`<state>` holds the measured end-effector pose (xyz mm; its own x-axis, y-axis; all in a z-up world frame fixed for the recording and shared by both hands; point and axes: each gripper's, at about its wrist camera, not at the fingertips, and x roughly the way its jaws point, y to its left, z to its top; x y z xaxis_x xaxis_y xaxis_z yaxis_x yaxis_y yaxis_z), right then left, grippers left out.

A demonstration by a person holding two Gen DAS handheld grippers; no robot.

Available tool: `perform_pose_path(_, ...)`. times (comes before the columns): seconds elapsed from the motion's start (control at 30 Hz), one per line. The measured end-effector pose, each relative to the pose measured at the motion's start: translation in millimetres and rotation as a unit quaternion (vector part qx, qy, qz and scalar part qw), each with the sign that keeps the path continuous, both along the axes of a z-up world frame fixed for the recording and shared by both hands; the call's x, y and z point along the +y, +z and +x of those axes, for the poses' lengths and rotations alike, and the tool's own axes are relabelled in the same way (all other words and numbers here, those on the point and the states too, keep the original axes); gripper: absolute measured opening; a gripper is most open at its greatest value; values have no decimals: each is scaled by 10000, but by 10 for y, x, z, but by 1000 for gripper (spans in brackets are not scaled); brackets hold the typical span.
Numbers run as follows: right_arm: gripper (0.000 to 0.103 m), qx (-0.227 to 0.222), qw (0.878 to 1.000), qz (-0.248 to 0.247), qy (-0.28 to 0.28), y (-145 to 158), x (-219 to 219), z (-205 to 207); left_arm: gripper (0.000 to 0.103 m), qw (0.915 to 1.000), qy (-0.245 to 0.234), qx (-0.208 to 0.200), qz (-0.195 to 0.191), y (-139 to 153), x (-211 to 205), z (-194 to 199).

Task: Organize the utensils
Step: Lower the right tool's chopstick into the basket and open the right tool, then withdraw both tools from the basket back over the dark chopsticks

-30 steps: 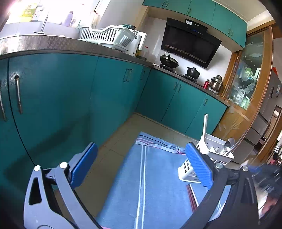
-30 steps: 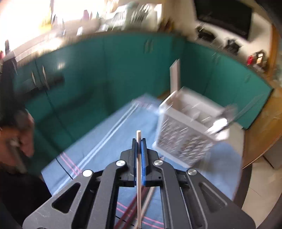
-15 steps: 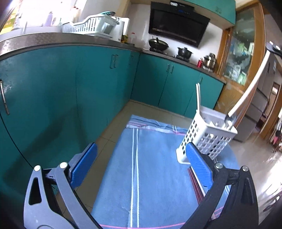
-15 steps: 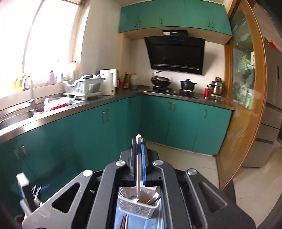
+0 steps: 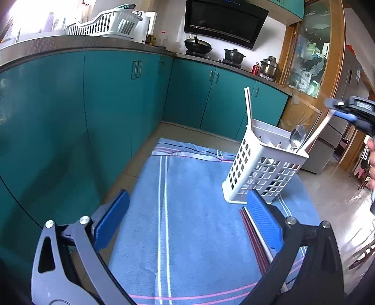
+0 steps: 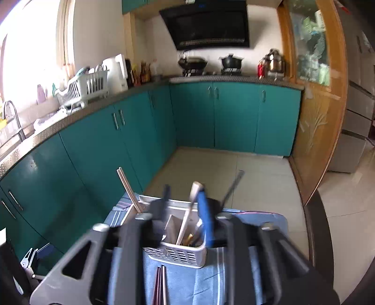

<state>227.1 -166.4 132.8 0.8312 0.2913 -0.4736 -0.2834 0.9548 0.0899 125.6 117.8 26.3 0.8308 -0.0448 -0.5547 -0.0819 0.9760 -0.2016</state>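
Honestly not much to read here. The range hood (image 5: 225, 21) has small markings along its top edge, too tiny to make out. The right gripper (image 5: 351, 110) shows some pale lettering on its black body at the frame's right edge, illegible too.

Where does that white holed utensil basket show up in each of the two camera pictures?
Left wrist view: the white utensil basket stands right of centre on the blue towel, just beyond the right blue finger.
Right wrist view: the same basket sits low at centre, partly hidden behind the hand-held gripper's fingers.
Shared landmark: the black range hood on the far wall.
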Motion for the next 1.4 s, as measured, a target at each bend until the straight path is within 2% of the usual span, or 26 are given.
perform_pose_path(0.1, 71, -486, 9985, 144, -185, -26, -189, -452, 99, 9999, -83, 56, 20, -31, -73, 6)
perform_pose_path(0.17, 76, -797, 9961, 294, -248, -103, -293, -789, 99, 9998, -171, 83, 52, -52, -149, -1)
perform_pose_path(0.23, 77, -937, 9951, 293, -138, -256, -325, -1073, 99, 9995, -274, 115, 53, -77, -231, -13)
perform_pose_path(0.37, 77, -735, 9969, 292, 45, -780, -335, -1366, 99, 9992, -338, 195, 11, -157, -408, -65)
perform_pose_path(0.47, 77, -626, 9977, 243, -115, -1205, -367, -1448, 99, 9990, -352, 270, 49, -234, -513, -107)
perform_pose_path(0.53, 76, -262, 9997, -3, -18, -1436, -335, -1371, 99, 9987, -380, 299, 149, -280, -583, -128)
perform_pose_path(0.8, 76, -420, 9990, 154, 27, -1317, -429, -1451, 99, 9975, -516, 219, 425, -321, -816, -244)
perform_pose_path(1.23, 76, -216, 9997, 72, 114, -1369, -492, -1435, 98, 9947, -658, 425, 673, -439, -974, -182)
perform_pose_path(1.3, 76, -204, 9997, 91, 92, -1368, -510, -1431, 94, 9935, -696, 559, 702, -520, -1001, -123)
perform_pose_path(1.37, 76, -149, 9998, 105, 105, -1364, -503, -1404, 79, 9915, -731, 819, 696, -634, -1033, -13)
perform_pose_path(1.4, 76, -122, 9998, 105, 110, -1369, -496, -1394, 77, 9895, -769, 1024, 667, -714, -1055, 70)
